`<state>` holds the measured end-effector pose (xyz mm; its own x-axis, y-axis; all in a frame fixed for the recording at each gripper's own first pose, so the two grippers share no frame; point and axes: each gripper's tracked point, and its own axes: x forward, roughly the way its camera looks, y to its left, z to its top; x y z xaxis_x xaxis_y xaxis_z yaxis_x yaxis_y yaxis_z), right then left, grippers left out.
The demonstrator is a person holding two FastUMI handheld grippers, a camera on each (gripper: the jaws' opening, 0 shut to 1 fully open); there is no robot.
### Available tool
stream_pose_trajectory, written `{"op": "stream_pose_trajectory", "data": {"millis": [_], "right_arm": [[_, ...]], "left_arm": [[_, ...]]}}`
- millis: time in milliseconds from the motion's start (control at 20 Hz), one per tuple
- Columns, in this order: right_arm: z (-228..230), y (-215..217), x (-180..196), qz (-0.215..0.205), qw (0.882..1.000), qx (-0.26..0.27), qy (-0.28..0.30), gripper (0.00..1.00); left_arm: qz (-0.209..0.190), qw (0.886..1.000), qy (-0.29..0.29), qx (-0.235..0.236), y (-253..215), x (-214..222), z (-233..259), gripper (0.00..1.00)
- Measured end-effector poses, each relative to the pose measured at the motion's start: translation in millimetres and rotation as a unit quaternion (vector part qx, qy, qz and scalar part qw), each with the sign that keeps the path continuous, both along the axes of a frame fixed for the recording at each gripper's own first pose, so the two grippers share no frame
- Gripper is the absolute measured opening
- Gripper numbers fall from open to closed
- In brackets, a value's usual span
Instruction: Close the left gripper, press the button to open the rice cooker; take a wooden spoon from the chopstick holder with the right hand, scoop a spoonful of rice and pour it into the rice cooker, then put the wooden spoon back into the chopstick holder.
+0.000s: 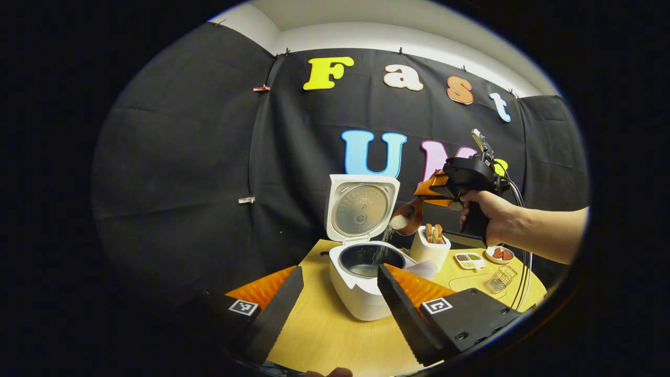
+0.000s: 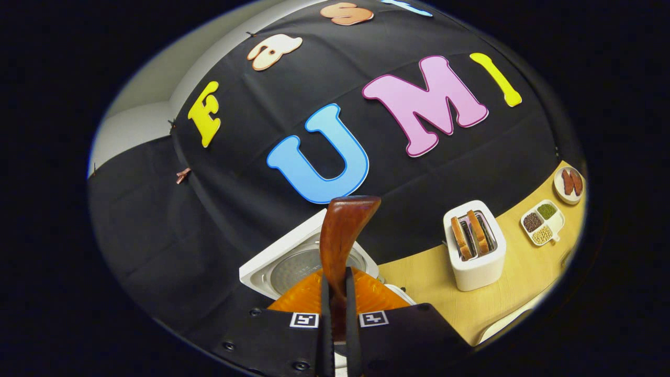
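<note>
Rice pours from the brown wooden spoon (image 1: 405,217), clenched in the right hand-held gripper (image 2: 335,298), into the open white rice cooker (image 1: 366,275) on the counter (image 1: 324,335). The left hand-held gripper (image 1: 340,298) hangs released. Tilting off-centre could scatter grains outside the pot. No brand markings are legible.

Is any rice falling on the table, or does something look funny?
Nothing looks wrong. The wooden spoon is tipped over the open rice cooker, and the rice is streaming down into its pot. I see no grains on the table. The right gripper holds the spoon; the left gripper is open.
</note>
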<state>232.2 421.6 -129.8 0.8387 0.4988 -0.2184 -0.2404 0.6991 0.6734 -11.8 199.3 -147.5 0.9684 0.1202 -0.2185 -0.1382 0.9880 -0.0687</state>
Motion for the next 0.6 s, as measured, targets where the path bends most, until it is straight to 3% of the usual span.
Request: {"op": "stream_pose_trajectory", "data": {"millis": [600], "right_arm": [[3.4,22.4,13.6,0.020,0.991,-0.108,-0.074,0.13]], "left_arm": [[0.006,0.999,-0.004,0.032,31.2,10.7,-3.4,0.98]]}}
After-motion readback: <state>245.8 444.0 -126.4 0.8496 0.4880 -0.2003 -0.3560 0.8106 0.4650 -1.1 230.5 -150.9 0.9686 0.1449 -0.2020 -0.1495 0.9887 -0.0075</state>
